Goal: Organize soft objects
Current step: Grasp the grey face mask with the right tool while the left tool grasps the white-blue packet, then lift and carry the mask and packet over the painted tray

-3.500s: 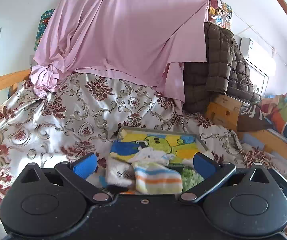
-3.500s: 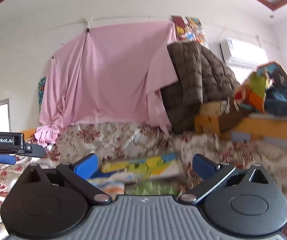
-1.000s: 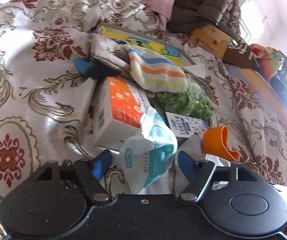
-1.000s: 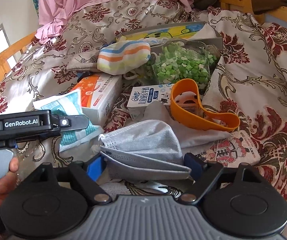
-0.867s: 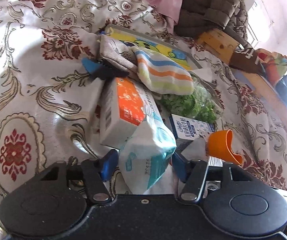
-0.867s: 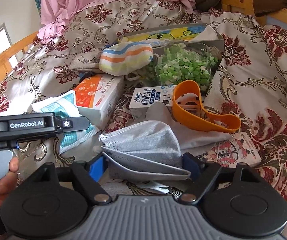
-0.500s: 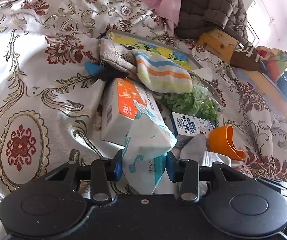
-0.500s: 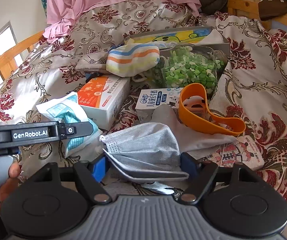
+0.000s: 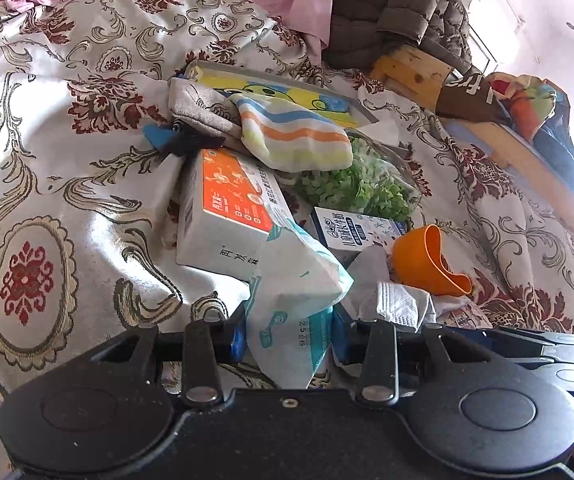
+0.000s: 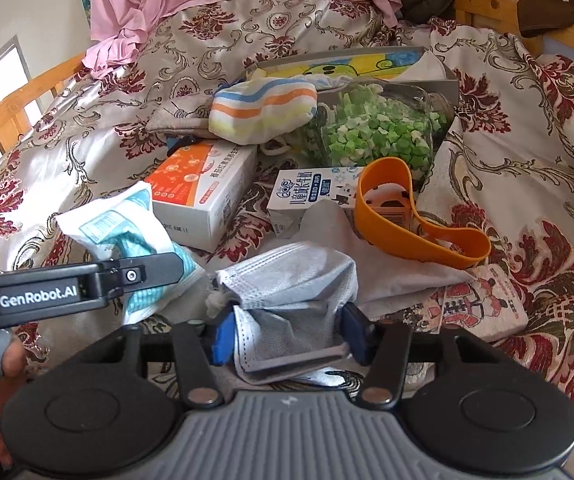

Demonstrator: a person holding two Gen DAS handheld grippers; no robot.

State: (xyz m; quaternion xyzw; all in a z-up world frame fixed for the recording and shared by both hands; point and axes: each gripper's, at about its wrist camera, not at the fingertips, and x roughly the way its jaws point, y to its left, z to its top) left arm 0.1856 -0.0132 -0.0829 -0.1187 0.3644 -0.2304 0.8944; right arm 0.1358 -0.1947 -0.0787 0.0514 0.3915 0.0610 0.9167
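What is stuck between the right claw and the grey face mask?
Nothing. The grey face mask already sits between the closing jaws of the right claw, its blue pads against the mask's sides. The orange scoop and milk carton lie beyond.

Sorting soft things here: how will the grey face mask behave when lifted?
The grey face mask is already crumpling between the closing right gripper pads, so it is probably floppy and light. Its loose pleats will likely sag and drape when lifted.
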